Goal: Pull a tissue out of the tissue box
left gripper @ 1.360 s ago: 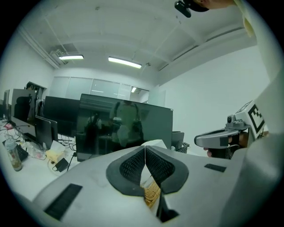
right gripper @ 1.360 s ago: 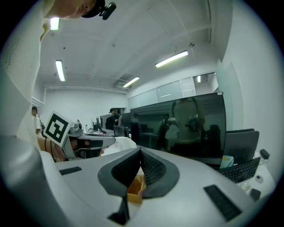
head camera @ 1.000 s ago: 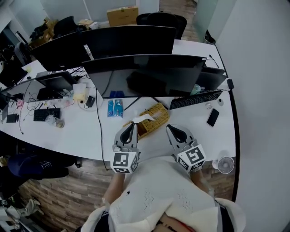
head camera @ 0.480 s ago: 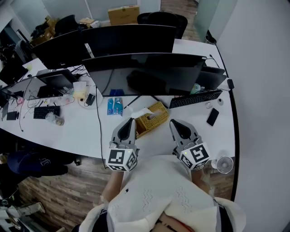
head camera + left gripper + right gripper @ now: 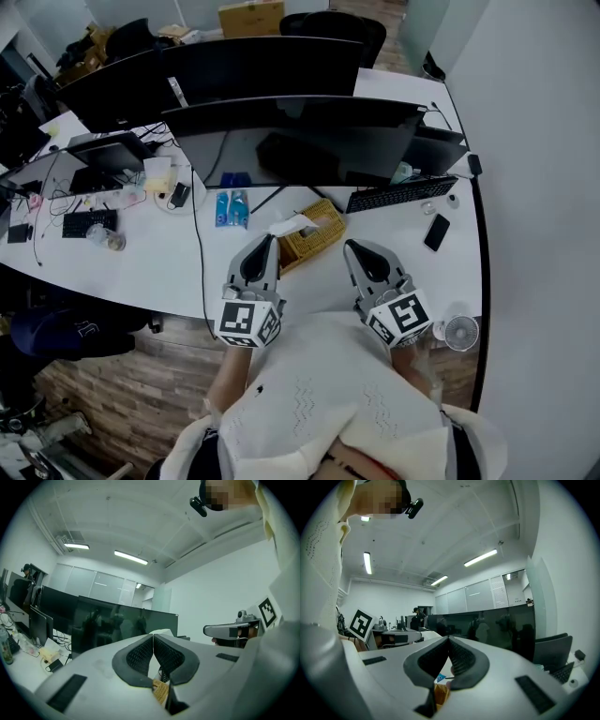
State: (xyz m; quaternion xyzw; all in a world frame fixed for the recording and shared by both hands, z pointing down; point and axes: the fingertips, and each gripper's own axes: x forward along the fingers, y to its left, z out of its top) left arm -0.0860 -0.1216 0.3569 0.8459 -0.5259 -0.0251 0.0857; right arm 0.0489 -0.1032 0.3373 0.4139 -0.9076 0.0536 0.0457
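Observation:
A woven yellow tissue box [image 5: 313,234] lies on the white desk [image 5: 169,272], with a white tissue [image 5: 292,223] sticking up from its left end. Both grippers hover at the desk's near edge, short of the box. My left gripper [image 5: 265,240] points at the box's left end, jaws shut on nothing. My right gripper [image 5: 350,246] sits just right of the box, also shut and empty. A sliver of the box [image 5: 160,692] shows below the left gripper's closed tips [image 5: 153,635]. The box [image 5: 440,692] also peeks under the right gripper's tips [image 5: 448,638].
Two large dark monitors [image 5: 300,141] stand behind the box, with a keyboard [image 5: 401,193] and a phone [image 5: 435,232] to the right. Blue packets [image 5: 231,208], cables and a second keyboard [image 5: 82,223] lie to the left. A small fan [image 5: 460,333] sits at the desk's right corner.
Both grippers stay low near the desk's front edge, with only a small shift as the head view tilts. The tissue box has not moved.

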